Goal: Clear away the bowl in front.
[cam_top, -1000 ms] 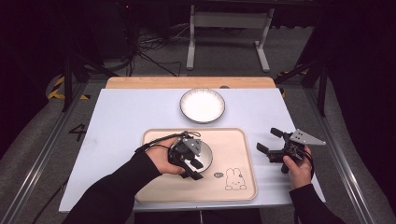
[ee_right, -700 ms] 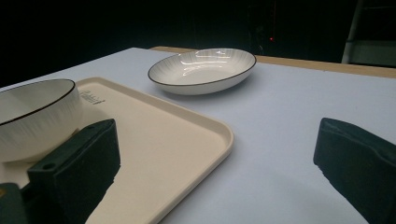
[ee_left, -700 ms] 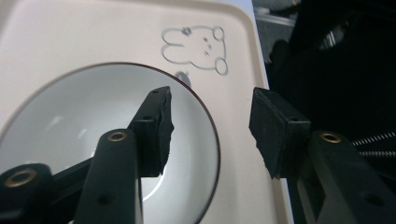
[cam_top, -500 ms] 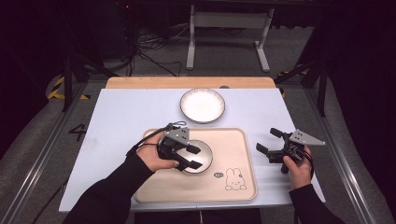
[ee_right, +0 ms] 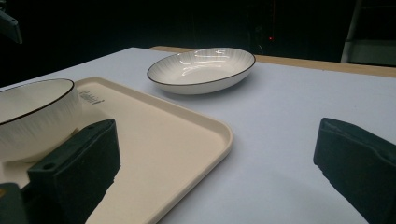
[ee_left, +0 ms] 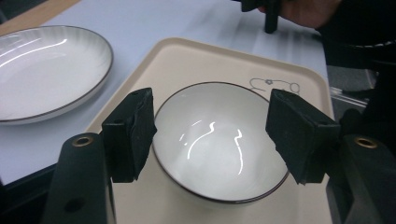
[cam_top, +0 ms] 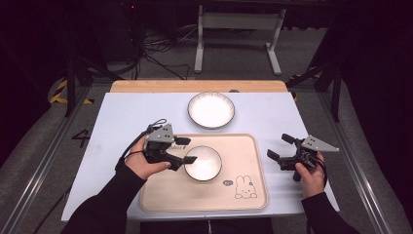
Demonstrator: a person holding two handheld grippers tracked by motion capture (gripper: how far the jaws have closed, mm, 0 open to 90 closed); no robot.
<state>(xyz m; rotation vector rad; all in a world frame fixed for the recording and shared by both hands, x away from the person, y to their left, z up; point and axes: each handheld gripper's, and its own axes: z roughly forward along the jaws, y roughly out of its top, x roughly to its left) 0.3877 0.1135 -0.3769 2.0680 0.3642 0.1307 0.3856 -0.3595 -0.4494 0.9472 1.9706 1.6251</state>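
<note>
— Where's the bowl [cam_top: 202,163]?
— On the tray [cam_top: 253,195], just right of the left gripper [ee_left: 212,135], whose jaws gape wide around its near rim, gripping nothing.
— The right gripper [cam_top: 281,148]?
— Spread wide and empty, right of the tray.

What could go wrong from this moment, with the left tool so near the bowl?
1. The left tool is open with its jaws spread beside the bowl. If it closes off-centre, the smooth glossy rim may slip out.
2. The bowl rests loose on the tray, so a push from the tool may slide it.
3. The plate lies just beyond the tray; a careless lift might strike it.
</note>
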